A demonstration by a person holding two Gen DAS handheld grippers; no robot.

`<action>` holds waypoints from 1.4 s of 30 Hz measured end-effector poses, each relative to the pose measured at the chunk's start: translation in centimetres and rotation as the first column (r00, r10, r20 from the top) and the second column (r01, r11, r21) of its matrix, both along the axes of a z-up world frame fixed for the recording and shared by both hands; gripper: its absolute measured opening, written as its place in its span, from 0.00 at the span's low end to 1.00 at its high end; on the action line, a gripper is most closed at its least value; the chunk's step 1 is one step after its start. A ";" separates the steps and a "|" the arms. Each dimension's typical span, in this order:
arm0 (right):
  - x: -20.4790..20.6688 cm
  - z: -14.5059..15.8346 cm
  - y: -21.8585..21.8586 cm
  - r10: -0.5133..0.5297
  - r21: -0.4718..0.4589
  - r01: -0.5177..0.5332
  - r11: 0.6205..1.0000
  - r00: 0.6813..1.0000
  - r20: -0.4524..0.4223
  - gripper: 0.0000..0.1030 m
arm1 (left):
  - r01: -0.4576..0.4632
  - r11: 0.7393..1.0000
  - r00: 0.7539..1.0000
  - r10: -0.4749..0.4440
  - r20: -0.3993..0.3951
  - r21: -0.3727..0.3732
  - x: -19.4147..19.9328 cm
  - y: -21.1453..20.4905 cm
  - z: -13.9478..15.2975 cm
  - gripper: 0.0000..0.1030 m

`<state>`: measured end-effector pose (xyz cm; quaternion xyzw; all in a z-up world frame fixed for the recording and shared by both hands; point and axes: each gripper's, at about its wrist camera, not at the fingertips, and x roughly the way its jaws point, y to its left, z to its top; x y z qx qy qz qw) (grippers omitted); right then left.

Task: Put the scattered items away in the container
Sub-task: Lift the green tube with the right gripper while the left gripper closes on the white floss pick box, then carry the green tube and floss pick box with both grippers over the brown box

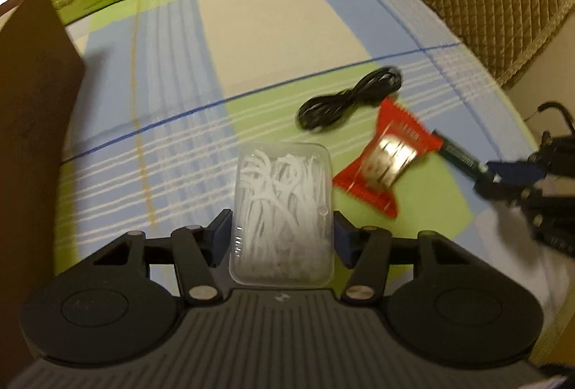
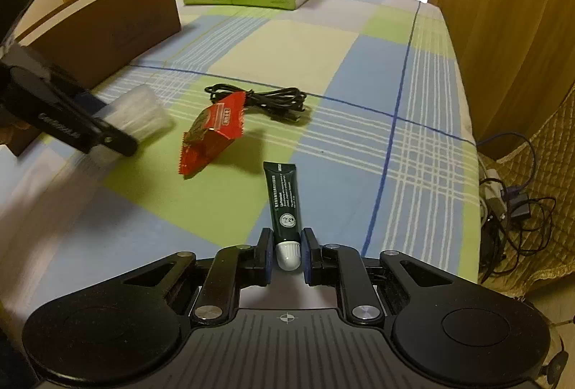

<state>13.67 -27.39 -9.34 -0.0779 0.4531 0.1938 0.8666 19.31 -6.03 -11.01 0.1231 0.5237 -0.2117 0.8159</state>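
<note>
A: Left gripper (image 1: 281, 230)?
B: Clamped on clear floss-pick box (image 1: 282, 213); red snack packet (image 1: 384, 151) ahead-right, black cable (image 1: 348, 99) beyond.

A: Right gripper (image 2: 286, 250)?
B: Clamped on green tube (image 2: 284, 205); cardboard box (image 2: 107, 29) far ahead-left.

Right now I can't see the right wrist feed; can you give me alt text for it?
The right gripper grips a dark green tube near its white cap, above a checked tablecloth. Ahead lie a red snack packet and a black cable; at left, the left gripper holds a clear plastic box near a cardboard box.
</note>
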 end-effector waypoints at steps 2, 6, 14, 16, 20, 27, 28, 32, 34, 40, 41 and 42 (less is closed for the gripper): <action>-0.1 0.1 0.2 0.011 0.001 -0.011 1.000 1.000 -0.004 0.18 | -0.014 1.000 1.000 0.014 -0.003 0.021 -0.5 1.1 0.1 0.51; 0.4 0.0 0.4 0.014 0.001 -0.014 1.000 1.000 -0.004 0.44 | -0.038 0.999 0.999 0.039 -0.032 0.029 -1.6 2.8 0.3 0.53; 1.4 -0.6 1.2 -0.030 -0.027 0.031 0.999 0.999 0.035 0.52 | -0.043 0.999 0.999 0.043 0.010 0.016 -1.2 2.7 -0.1 0.62; 1.1 -0.4 1.5 -0.027 -0.030 0.028 0.999 0.999 0.041 0.31 | -0.036 0.999 0.999 0.036 0.027 0.014 -1.0 2.6 -0.1 0.57; 0.3 -0.1 2.5 -0.013 -0.052 0.014 0.999 1.000 0.009 0.18 | -0.014 1.000 0.999 0.014 0.034 0.010 -1.6 2.9 0.1 0.51; -1.5 0.6 3.1 -0.038 -0.022 0.035 0.999 0.994 -0.100 0.18 | 0.047 0.999 0.999 -0.047 0.008 0.008 -4.7 2.8 0.2 0.50; -1.8 0.6 3.2 -0.038 -0.009 0.037 0.999 0.993 -0.112 0.18 | 0.050 0.999 0.999 -0.050 0.000 0.009 -5.2 2.9 0.3 0.50; -3.3 1.4 3.9 -0.022 0.029 0.026 0.999 0.991 -0.132 0.18 | 0.051 0.999 0.998 -0.051 -0.021 -0.013 -6.7 3.6 1.1 0.50; -3.9 2.1 4.5 -0.011 0.048 0.017 0.999 0.991 -0.130 0.18 | 0.059 0.998 0.998 -0.060 -0.008 -0.021 -7.4 4.1 2.0 0.50; -4.0 4.1 6.6 0.013 0.092 -0.004 0.996 0.995 -0.102 0.18 | 0.057 0.997 0.998 -0.055 0.031 -0.054 -8.5 5.7 4.7 0.50; -3.9 4.4 6.9 0.016 0.099 -0.006 0.995 0.995 -0.096 0.18 | 0.055 0.997 0.998 -0.052 0.040 -0.060 -8.6 6.0 5.2 0.50; -3.7 4.7 7.3 0.020 0.105 -0.010 0.994 0.996 -0.090 0.18 | 0.050 0.997 0.998 -0.047 0.050 -0.066 -8.7 6.4 5.6 0.50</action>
